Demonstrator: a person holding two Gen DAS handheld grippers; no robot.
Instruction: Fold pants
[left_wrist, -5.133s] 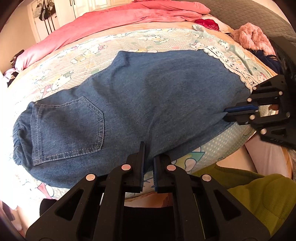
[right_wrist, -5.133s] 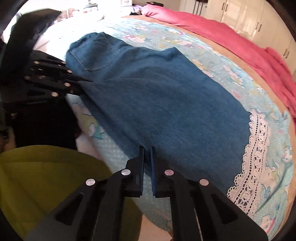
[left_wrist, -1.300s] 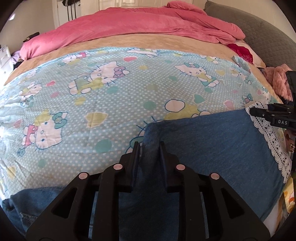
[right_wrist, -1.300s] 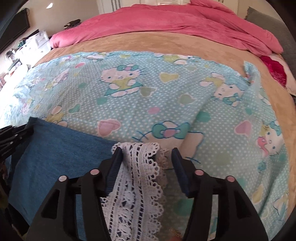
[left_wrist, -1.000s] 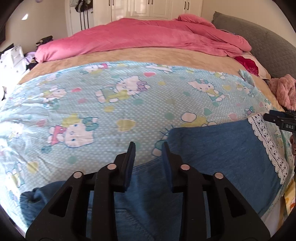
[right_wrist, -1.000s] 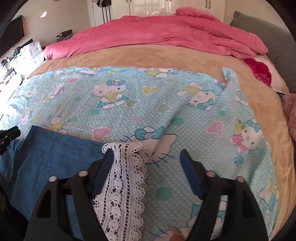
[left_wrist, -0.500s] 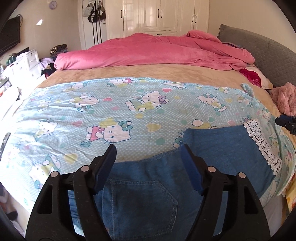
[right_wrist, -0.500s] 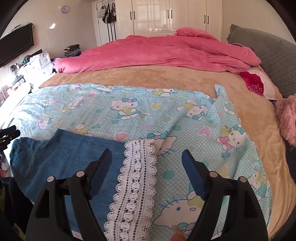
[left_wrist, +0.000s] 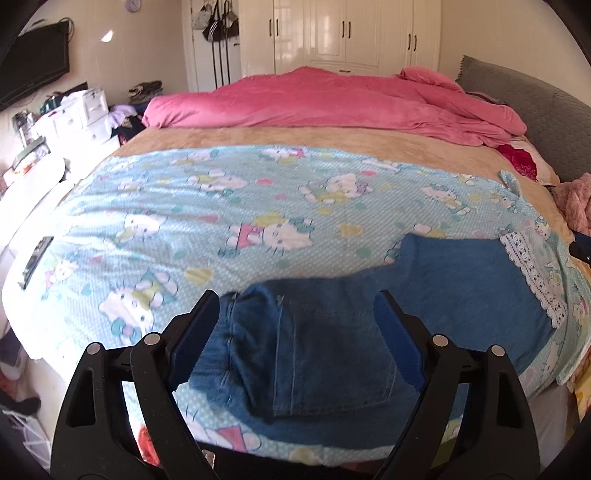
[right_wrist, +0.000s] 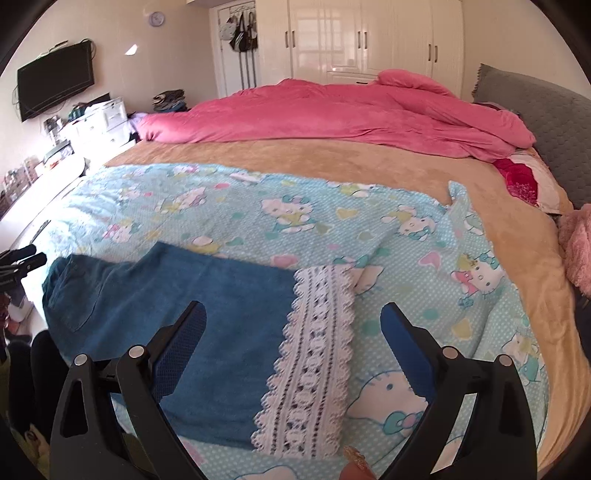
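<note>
Both my grippers have let go and pulled back: left gripper (left_wrist: 295, 325) and right gripper (right_wrist: 291, 339) gape wide, empty. The pants (left_wrist: 369, 332) lie halved lengthwise at the bed's near edge, long axis left-right; waistband nearer my left, lace hem (right_wrist: 314, 354) nearer my right.

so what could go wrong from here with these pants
Both the left gripper and the right gripper are open and off the cloth, so nothing holds the fold.

1. The jeans lie close to the bed's near edge and could slide off.
2. The lace hem has open holes that jaws could snag.
3. The cartoon sheet beneath is loose and wrinkled, so a low pinch might gather it too.
</note>
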